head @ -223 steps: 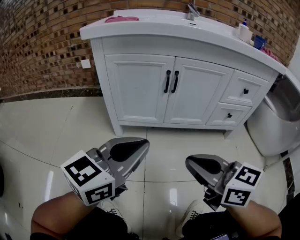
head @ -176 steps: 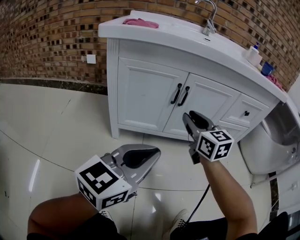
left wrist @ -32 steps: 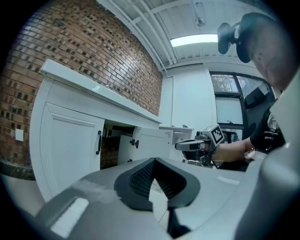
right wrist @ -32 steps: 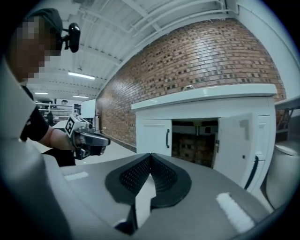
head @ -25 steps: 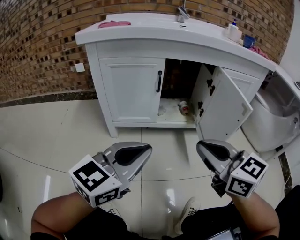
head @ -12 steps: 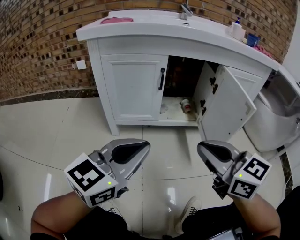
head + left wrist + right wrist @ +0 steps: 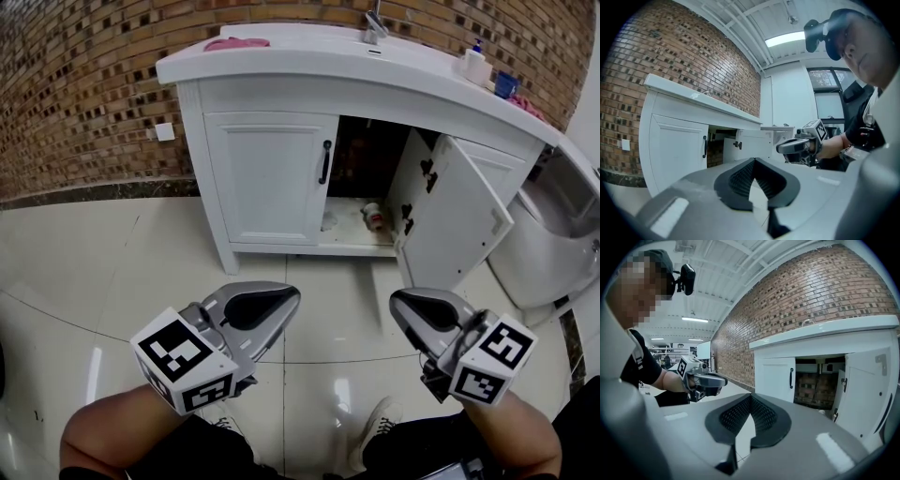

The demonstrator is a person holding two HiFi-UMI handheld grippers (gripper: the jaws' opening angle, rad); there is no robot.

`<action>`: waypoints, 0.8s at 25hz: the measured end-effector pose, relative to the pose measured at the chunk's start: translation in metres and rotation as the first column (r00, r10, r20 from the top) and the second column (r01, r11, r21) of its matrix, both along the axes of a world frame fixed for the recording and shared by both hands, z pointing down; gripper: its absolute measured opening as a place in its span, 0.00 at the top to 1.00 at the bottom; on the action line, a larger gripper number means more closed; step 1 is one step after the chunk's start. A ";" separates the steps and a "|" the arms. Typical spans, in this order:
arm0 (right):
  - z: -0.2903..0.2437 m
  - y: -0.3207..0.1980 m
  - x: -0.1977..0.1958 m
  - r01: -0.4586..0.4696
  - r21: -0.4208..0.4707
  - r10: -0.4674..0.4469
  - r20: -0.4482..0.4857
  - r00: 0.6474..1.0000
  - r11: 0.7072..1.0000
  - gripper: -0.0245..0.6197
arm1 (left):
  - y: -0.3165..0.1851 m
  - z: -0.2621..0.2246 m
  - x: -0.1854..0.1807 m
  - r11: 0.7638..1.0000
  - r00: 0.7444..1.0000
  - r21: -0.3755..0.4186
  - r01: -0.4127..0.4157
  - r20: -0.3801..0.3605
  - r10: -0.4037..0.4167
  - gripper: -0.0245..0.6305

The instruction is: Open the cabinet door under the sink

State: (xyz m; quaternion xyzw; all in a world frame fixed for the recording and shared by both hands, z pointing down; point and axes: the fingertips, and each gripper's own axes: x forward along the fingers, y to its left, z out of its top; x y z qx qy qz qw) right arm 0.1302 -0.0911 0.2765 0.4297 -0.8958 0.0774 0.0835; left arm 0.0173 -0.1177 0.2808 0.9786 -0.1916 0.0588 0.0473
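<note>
Two grippers, both closed and empty: I am holding my left gripper [image 7: 284, 298] and right gripper [image 7: 401, 305] low over the tiled floor [image 7: 94, 262], side by side but apart. Each one's jaws are meeting at the tips with nothing between them. Ahead of the right gripper and well apart from it, the cabinet door [image 7: 459, 225] under the sink [image 7: 309, 58] is standing swung wide open, its inner face showing. Ahead and between the two grippers, the open compartment is showing a small bottle [image 7: 373, 217] lying on its shelf. Ahead of the left gripper, the other door [image 7: 272, 173] is sitting closed, its black handle [image 7: 325, 161] on the edge nearest the opening. Right of the right gripper, a toilet [image 7: 553, 244] is standing just beside the open door.
</note>
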 end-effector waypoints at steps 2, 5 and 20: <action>0.001 0.000 0.000 -0.001 -0.006 0.001 0.001 1.000 1.000 0.95 | 0.000 0.000 0.001 1.000 1.000 0.001 -0.002 -0.001 0.002 0.95; 0.003 -0.001 0.001 -0.003 -0.012 0.003 0.002 1.000 1.000 0.95 | 0.000 0.000 0.002 1.000 1.000 0.000 -0.005 -0.003 0.005 0.95; 0.005 -0.001 -0.002 0.011 -0.019 -0.011 -0.004 1.000 1.000 0.95 | -0.001 0.000 0.005 1.000 1.000 -0.003 -0.007 0.001 0.007 0.95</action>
